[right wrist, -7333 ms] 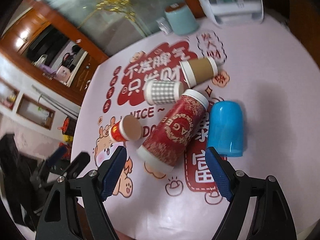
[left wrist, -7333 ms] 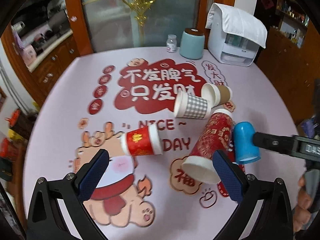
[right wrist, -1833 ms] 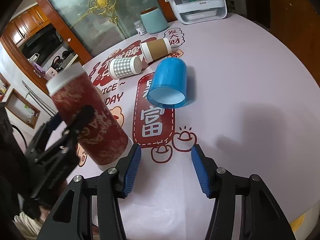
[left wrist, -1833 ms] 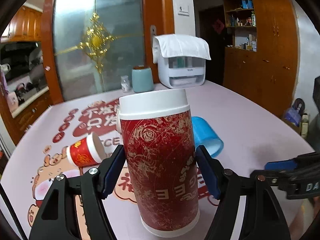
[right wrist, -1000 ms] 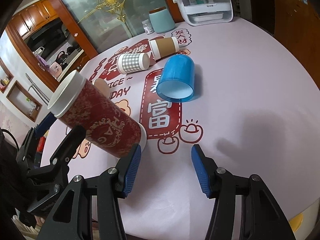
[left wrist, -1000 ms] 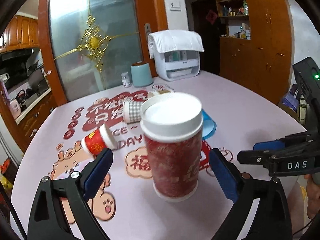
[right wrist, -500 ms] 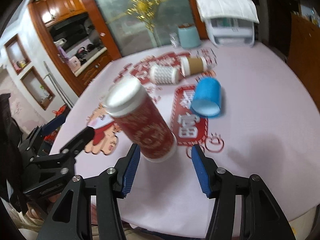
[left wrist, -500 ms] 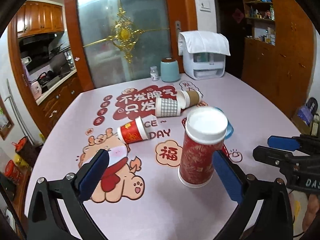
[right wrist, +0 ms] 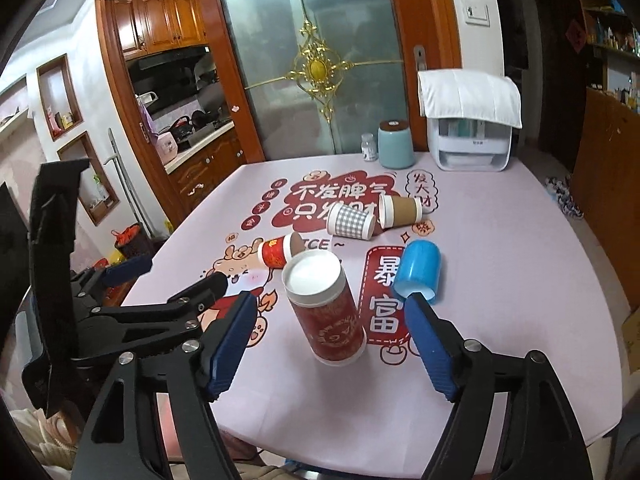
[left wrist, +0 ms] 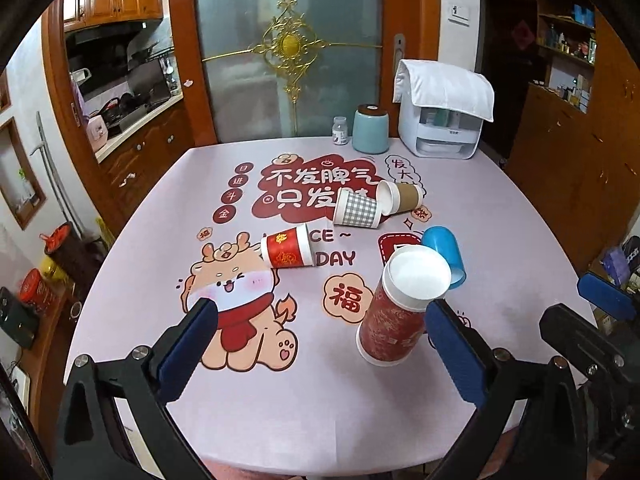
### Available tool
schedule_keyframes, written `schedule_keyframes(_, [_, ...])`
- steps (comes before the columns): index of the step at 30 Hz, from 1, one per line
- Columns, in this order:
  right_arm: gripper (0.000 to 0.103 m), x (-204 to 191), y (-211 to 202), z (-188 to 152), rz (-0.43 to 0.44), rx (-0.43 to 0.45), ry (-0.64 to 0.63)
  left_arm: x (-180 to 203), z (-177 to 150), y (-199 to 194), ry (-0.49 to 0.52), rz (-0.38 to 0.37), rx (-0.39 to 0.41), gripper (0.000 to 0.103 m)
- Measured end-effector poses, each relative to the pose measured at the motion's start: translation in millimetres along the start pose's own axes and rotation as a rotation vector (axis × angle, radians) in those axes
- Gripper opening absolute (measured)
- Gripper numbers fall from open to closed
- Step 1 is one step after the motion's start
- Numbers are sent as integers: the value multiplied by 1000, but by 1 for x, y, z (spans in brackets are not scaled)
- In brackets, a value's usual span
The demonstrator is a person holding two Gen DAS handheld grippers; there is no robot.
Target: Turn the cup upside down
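Table (left wrist: 280, 420) covered by a pale pink printed cloth with red Chinese characters and a cartoon deer. Standing on it near the front: tall red patterned cup (left wrist: 394, 330), closed white end up. Lying on their sides: blue cup (left wrist: 444, 254) just behind it, small red cup (left wrist: 286, 248), checked cup (left wrist: 357, 209) touching brown cup (left wrist: 400, 199). At the far edge: teal canister (left wrist: 371, 129), small white bottle (left wrist: 340, 131), white appliance (left wrist: 442, 128).

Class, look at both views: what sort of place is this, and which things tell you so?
Most likely a home dining room: a cloth-covered table, a kitchen with wooden cabinets through the doorway, and a covered countertop appliance beside a glass door.
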State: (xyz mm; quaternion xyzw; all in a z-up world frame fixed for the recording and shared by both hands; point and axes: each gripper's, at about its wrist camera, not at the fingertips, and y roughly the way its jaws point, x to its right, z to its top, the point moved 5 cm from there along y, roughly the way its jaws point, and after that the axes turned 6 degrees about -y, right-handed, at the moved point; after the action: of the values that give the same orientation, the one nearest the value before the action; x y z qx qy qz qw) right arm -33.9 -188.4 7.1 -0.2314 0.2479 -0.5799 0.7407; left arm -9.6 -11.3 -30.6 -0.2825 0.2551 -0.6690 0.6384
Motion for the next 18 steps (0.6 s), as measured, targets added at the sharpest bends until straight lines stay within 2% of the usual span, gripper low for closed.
schedule_keyframes(9, [79, -2, -13, 0, -13, 12, 11, 10, 2, -18, 36, 8, 60, 102])
schedule_keyframes(18, [83, 2, -16, 0, -31, 23, 14, 12, 3, -17, 36, 3, 65, 102])
